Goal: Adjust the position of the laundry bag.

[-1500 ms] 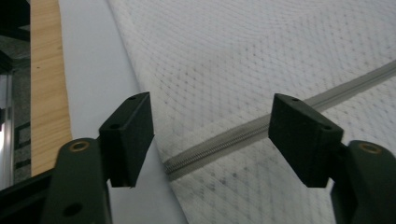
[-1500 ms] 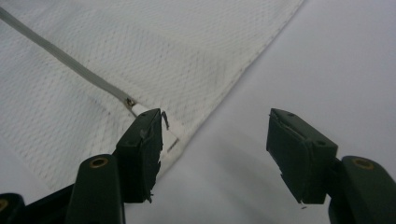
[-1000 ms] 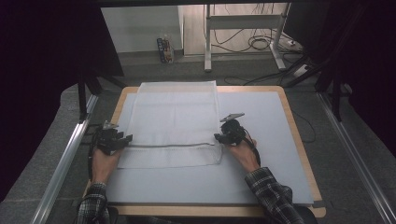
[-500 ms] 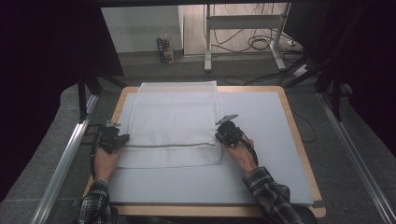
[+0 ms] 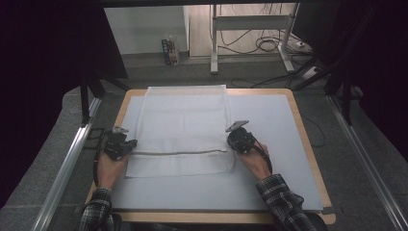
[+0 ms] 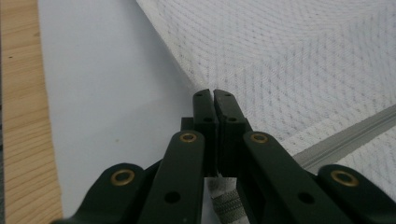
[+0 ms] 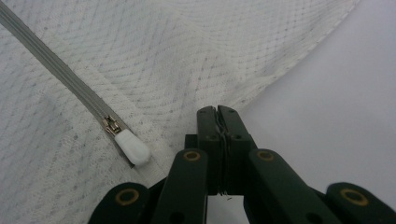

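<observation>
A white mesh bag (image 5: 183,120) lies flat on the pale mat (image 5: 274,120), with a grey zipper (image 5: 178,153) running across its near part. My left gripper (image 5: 129,143) is shut on the bag's left edge at the zipper line. In the left gripper view the jaws (image 6: 213,93) are pressed together, with mesh pinched low between them. My right gripper (image 5: 232,139) is shut on the right edge. Its tips (image 7: 218,109) meet over a thin layer of fabric, right of the white zipper pull (image 7: 132,147).
The mat covers a wooden tabletop (image 5: 310,149) whose bare rim shows at the left (image 6: 23,116). Metal rails (image 5: 67,163) run along both sides of the table. Beyond the far edge stand a desk frame (image 5: 214,43), floor cables (image 5: 269,45) and a small box (image 5: 169,50).
Both grippers have drifted slightly toward the near edge, drawing the zipper line with them. Both remain shut on the bag.
</observation>
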Available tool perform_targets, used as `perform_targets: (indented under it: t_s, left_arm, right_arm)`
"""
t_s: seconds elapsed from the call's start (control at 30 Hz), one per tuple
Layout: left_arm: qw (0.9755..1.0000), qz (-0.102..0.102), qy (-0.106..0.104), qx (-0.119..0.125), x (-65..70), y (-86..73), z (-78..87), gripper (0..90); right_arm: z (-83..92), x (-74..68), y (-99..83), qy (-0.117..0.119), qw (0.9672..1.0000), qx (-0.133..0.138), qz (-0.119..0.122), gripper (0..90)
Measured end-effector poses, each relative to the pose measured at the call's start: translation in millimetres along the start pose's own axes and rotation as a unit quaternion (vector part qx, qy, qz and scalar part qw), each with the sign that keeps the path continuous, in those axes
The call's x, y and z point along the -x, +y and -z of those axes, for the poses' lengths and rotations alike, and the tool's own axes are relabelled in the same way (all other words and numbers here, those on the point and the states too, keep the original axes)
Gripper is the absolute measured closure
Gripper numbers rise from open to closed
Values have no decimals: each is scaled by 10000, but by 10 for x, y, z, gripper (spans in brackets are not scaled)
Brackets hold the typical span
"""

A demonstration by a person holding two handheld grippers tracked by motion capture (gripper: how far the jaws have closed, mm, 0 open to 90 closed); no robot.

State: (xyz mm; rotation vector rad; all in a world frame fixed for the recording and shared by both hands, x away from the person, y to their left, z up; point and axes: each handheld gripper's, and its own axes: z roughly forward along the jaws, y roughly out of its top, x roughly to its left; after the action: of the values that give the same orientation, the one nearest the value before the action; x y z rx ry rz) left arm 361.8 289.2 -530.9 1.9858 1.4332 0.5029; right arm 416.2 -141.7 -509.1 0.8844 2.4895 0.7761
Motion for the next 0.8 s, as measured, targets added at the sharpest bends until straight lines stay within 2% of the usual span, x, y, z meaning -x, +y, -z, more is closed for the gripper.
perform_targets:
  t_s: [0.1, 0.17, 0.37, 0.53, 0.6, 0.8]
  left_arm:
    - [10000, -82, -8, -51, 38, -5, -3, 891]
    - [9997, -199, -86, -99, 97, -7, -4, 892]
    - [9992, -324, -236, -15, 196, 15, 44, 893]
    - [9981, -478, -391, -54, 280, -3, 68, 892]
    - [9978, -474, -457, 2, 322, -7, 98, 892]
    - [9962, -600, -630, 58, 454, 5, 138, 892]
  right_arm:
    - [69, 36, -46, 85, 9998, 82, -132, 878]
    - [114, 73, -78, 118, 9997, 102, -197, 878]
    - [230, 136, -157, 130, 9995, 136, -246, 878]
    - [369, 165, -228, 130, 9994, 187, -261, 877]
    - [414, 168, -260, 113, 9995, 180, -249, 878]
    - [573, 197, -424, 107, 9994, 167, -282, 877]
